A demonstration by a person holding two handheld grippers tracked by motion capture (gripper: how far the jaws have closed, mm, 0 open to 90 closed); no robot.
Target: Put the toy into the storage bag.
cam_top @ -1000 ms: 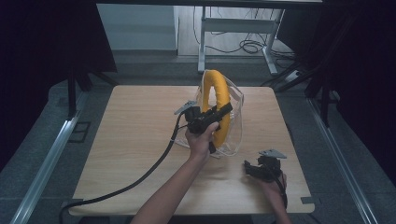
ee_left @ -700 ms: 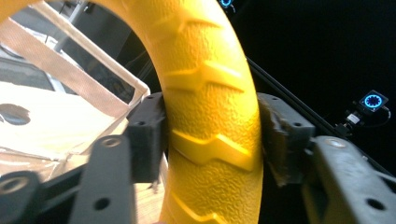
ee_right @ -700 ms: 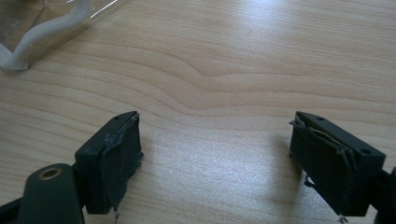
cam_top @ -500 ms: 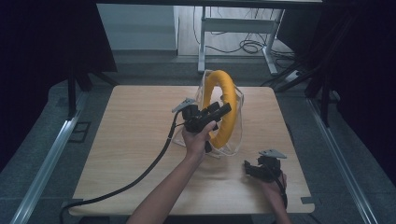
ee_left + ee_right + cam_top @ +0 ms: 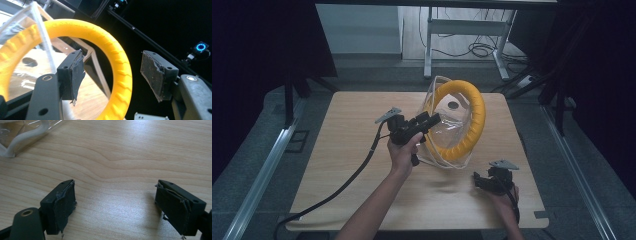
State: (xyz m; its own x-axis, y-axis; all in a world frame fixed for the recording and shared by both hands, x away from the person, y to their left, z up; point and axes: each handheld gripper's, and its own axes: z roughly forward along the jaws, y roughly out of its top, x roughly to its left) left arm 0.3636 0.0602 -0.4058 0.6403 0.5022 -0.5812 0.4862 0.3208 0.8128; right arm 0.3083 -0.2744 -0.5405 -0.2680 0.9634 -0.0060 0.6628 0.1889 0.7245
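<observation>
Yellow ribbed plastic ring (image 5: 462,120) stands on edge inside a clear crinkled plastic bag (image 5: 443,137) at the centre of the pale wood-grain tabletop (image 5: 347,150), tilted toward the frame's upper right. At mid-frame, the left forearm reaches up from the bottom edge, its hand (image 5: 402,152) raising the left claw (image 5: 112,72) beside the bag; its worn black padded jaws stand apart, framing the ring's rim without touching it. At lower right, the right claw (image 5: 115,202) rests low over bare wood, jaws spread wide, holding nothing. No legible writing appears.
</observation>
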